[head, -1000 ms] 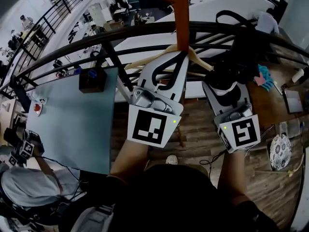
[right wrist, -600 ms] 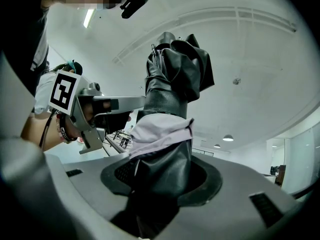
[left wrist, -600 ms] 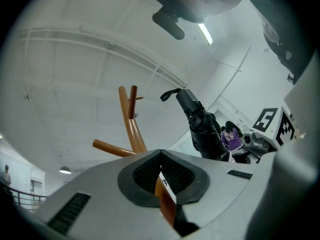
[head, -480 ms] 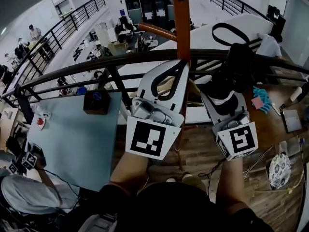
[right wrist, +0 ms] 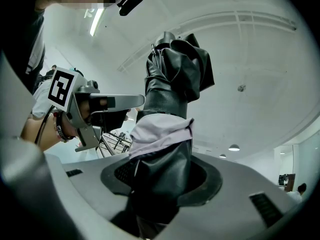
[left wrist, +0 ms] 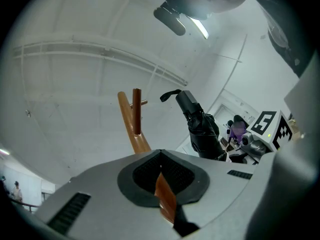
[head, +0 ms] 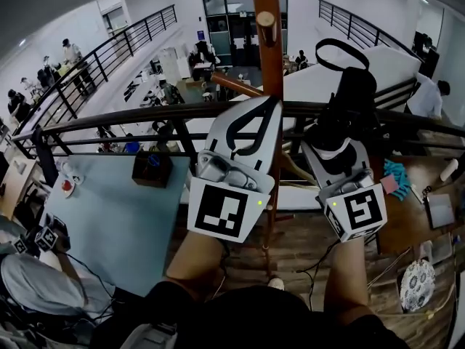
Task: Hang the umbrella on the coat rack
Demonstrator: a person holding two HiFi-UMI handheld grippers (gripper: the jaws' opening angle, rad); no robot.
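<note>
The umbrella is black and folded. It stands almost upright just to the right of the coat rack, apart from it, with its strap loop at the top. It does not hang on the rack; the right gripper carries it. In the right gripper view both jaws press on the lower part of the bundled black fabric, directly below a pale band that goes around it, so this claw pinches the umbrella. The left gripper is on the left side of the rack, with its tip just in front of the brown pole and lower than the peg that sticks out of it. Its jaws are pressed together at the tips and hold nothing. In the left gripper view a strip of the brown pole shows through the narrow slit between the pads, and I cannot tell if it touches them. Behind the rack a dark railing runs across. Left of the rack and lower there is a grey-blue table, with a small dark box on it near the railing.
</note>
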